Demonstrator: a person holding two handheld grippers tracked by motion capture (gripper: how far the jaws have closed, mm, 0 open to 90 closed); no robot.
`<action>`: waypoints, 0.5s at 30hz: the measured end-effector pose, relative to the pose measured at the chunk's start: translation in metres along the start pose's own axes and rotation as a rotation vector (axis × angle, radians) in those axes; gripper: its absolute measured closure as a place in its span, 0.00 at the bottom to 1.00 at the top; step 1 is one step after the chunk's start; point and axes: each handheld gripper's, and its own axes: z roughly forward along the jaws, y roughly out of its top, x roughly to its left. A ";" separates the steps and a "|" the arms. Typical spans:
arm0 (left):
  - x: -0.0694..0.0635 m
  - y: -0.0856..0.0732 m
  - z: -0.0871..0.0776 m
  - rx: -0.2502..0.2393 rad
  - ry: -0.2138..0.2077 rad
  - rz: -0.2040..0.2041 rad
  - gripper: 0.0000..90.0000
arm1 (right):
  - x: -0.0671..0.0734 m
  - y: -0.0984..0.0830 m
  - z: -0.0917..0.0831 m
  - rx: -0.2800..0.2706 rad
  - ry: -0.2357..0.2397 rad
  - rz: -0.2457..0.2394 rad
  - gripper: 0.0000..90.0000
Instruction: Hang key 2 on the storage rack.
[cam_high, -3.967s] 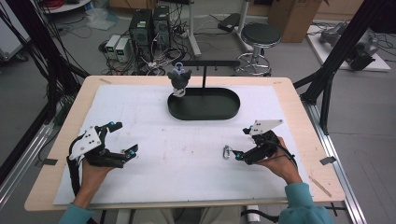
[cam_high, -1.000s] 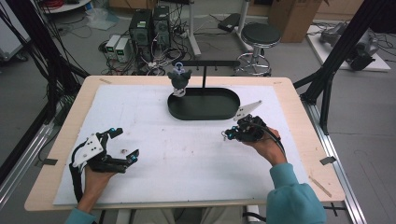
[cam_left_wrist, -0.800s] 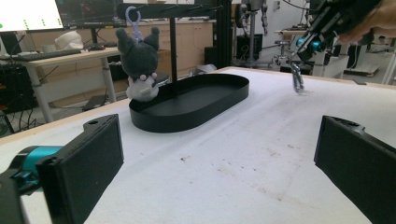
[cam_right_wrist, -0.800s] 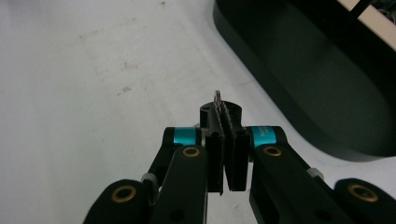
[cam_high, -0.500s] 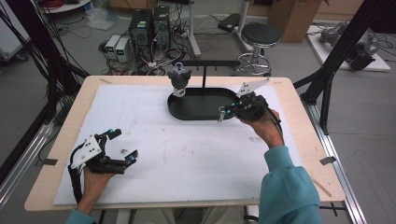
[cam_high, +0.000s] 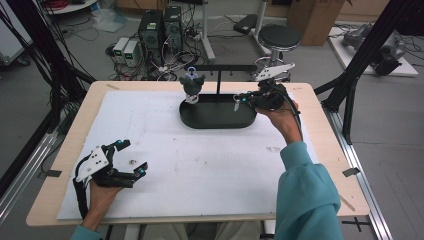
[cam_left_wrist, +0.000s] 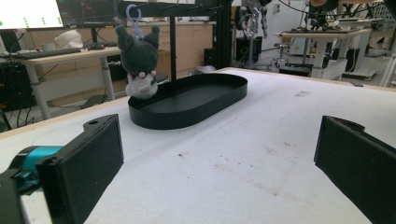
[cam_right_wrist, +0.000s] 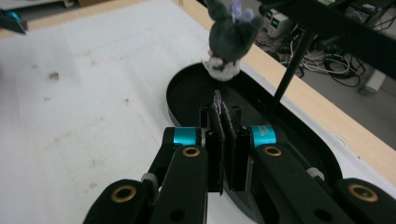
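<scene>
right gripper (cam_high: 242, 99) has carried a small charm (cam_right_wrist: 217, 100), pinched, from near surface to tray (cam_high: 200, 119) | likely hanging it | left gripper (cam_high: 131, 159) spread, resting

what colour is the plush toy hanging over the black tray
The plush toy is dark grey with a paler grey-white face and pink spots, on a lilac clip. The left gripper view shows it best.

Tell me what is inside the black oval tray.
The black oval tray holds the stand's upright post; the grey plush toy hangs over its left end. The right tongs hide its far right corner.
</scene>
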 end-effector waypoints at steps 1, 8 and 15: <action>0.000 0.000 0.000 0.000 -0.001 0.000 0.02 | 0.000 0.003 0.000 0.004 -0.004 0.002 0.99; 0.001 -0.001 0.000 -0.001 -0.002 0.000 0.02 | -0.005 0.022 0.003 -0.004 -0.013 -0.009 0.99; 0.001 -0.002 -0.001 0.001 -0.004 -0.002 0.02 | -0.015 0.035 0.004 -0.016 -0.021 0.010 0.99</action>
